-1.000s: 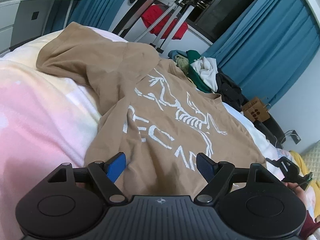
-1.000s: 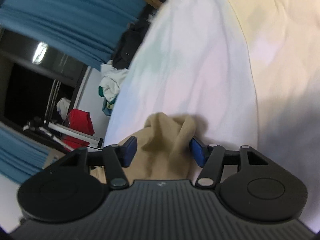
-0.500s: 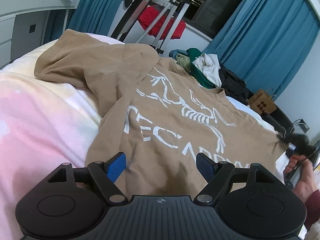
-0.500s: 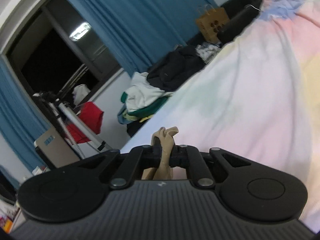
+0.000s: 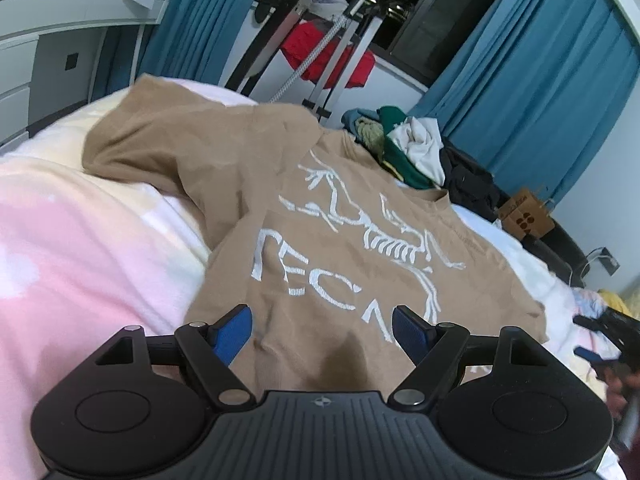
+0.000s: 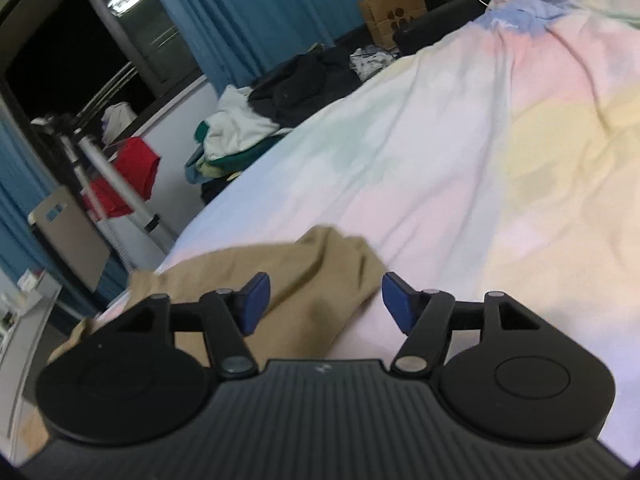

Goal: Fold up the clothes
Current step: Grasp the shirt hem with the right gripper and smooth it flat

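Note:
A tan T-shirt [image 5: 320, 216] with a white skeleton print and lettering lies spread on the pastel bedspread [image 5: 80, 248]. My left gripper [image 5: 322, 330] hovers open over its near hem, blue pads apart with nothing pressed between them. In the right wrist view a corner of the same tan T-shirt [image 6: 312, 264] lies loose on the bedspread [image 6: 500, 168]. My right gripper [image 6: 324, 300] hangs just above that corner with its jaws opening; the cloth lies below the pads, not pinched. That right gripper also shows blurred in the left wrist view, at the right edge [image 5: 608, 340].
A heap of clothes [image 5: 416, 148] lies past the bed's far edge. A drying rack with a red garment [image 5: 332, 60] stands before blue curtains [image 5: 540, 92]. A brown paper bag [image 5: 526, 218] sits at the right, a white dresser [image 5: 48, 40] at the left.
My right gripper pinched the shirt's corner, pulled it out to the right and rolled upright, then let it go and rose. The shirt's right side now lies flatter. My left gripper stayed put.

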